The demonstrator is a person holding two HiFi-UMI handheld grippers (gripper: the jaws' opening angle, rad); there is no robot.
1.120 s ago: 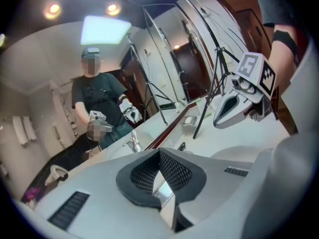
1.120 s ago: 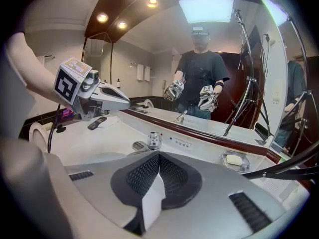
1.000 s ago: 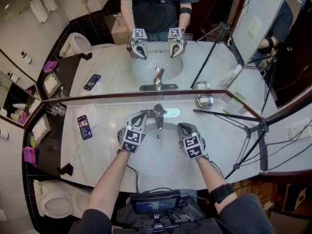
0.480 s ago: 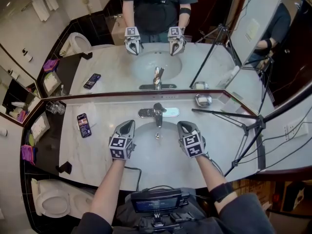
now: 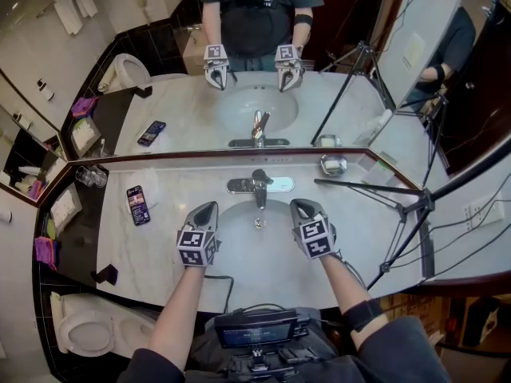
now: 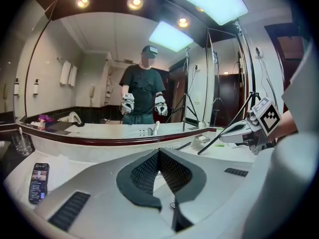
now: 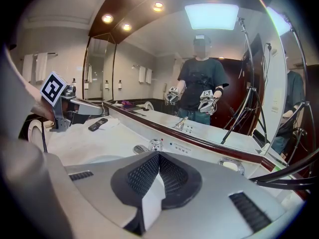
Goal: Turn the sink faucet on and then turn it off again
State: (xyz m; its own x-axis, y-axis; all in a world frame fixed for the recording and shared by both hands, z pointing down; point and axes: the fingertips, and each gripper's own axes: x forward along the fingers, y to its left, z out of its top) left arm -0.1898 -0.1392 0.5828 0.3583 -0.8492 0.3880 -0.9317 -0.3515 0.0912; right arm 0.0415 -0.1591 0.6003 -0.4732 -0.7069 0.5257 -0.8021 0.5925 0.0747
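A pale marble counter (image 5: 172, 242) runs under a wide wall mirror (image 5: 160, 94), which repeats the person and both grippers. A round white sink (image 5: 263, 266) is sunk into the middle of the counter. The chrome faucet (image 5: 259, 185) stands at the sink's back rim on a long base plate, its spout reaching out over the drain. The left gripper (image 5: 205, 208) hovers over the sink's left edge and the right gripper (image 5: 300, 207) over its right side. Both point toward the mirror, with the faucet between and beyond them, touching neither. In each gripper view the dark ribbed pads meet at the tip, so both pairs of jaws are closed with nothing between them. To the left a phone (image 5: 137, 205) lies flat beside a white cloth (image 5: 153, 183), and a drinking glass (image 5: 89, 177) stands in the corner by the mirror. To the right of the faucet a small chrome dish (image 5: 334, 164) sits against the mirror. A black tripod (image 5: 407, 214) crowds that end of the counter, one leg lying across the marble behind the right gripper. A toilet (image 5: 86, 331) shows at the lower left, below the counter's end.
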